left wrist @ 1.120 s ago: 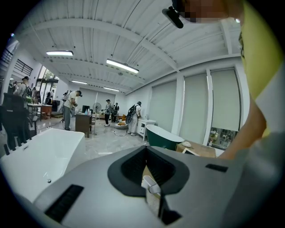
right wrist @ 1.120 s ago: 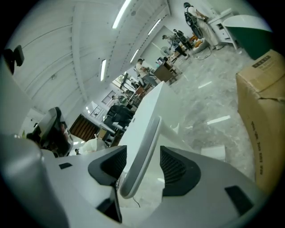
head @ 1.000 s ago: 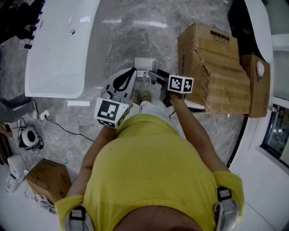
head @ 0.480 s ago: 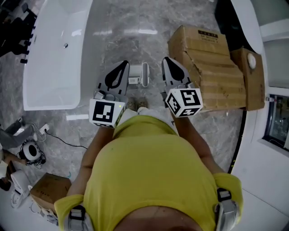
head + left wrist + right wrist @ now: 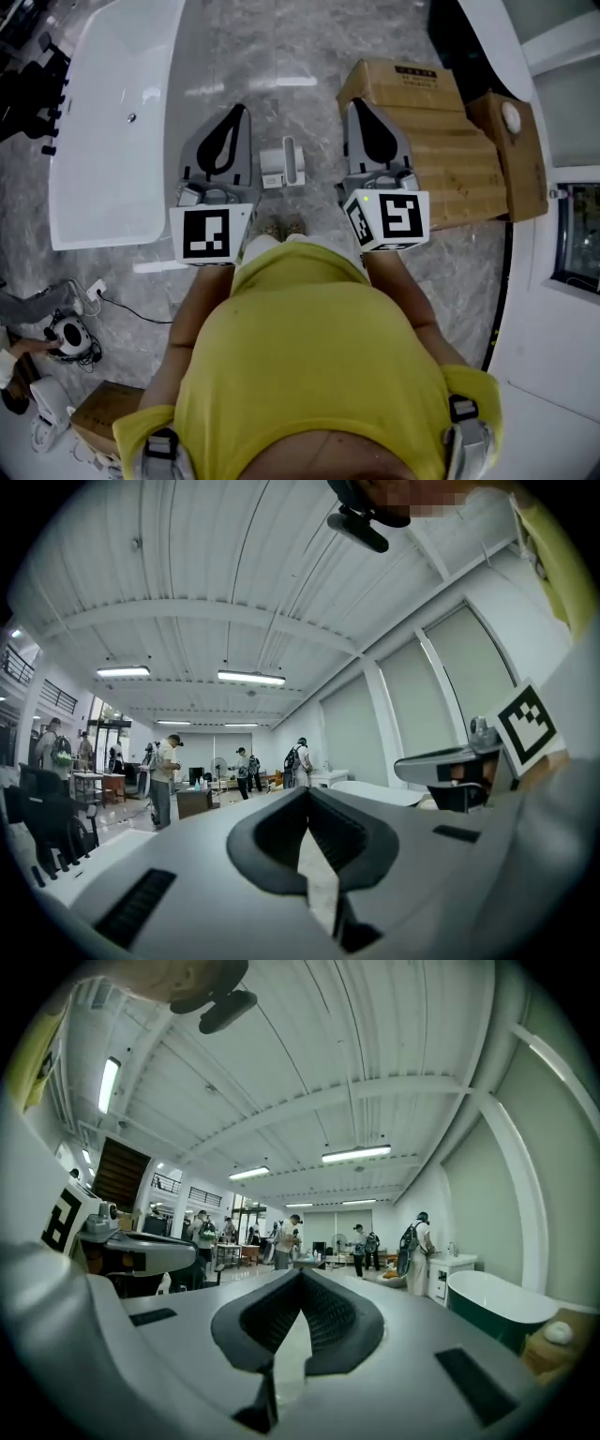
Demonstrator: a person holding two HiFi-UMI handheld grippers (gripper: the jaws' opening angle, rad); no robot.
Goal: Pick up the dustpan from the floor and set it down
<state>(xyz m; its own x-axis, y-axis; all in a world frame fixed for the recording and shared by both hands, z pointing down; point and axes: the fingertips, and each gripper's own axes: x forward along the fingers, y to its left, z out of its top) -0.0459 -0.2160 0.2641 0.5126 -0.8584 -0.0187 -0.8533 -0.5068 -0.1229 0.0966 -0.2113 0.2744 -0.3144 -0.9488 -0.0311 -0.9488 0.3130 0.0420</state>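
Note:
The white dustpan (image 5: 283, 164) lies on the grey marble floor, seen in the head view between my two grippers and well below them. Neither gripper touches it. My left gripper (image 5: 239, 109) is held up and level, its jaws shut with nothing between them (image 5: 307, 793). Beside it at the same height, my right gripper (image 5: 354, 101) is also shut and empty (image 5: 300, 1277). Both gripper views look out across a large hall, and the dustpan does not show in either.
A white bathtub (image 5: 103, 112) stands at the left. Stacked cardboard boxes (image 5: 441, 141) lie at the right, close to the right gripper. The person's shoes (image 5: 281, 227) stand just behind the dustpan. Several people stand far off in the hall (image 5: 412, 1241).
Both grippers rose from low near the floor and now point level side by side. The right gripper, beside the dustpan before, rolled upright and lifted away empty. The dustpan stays on the floor.

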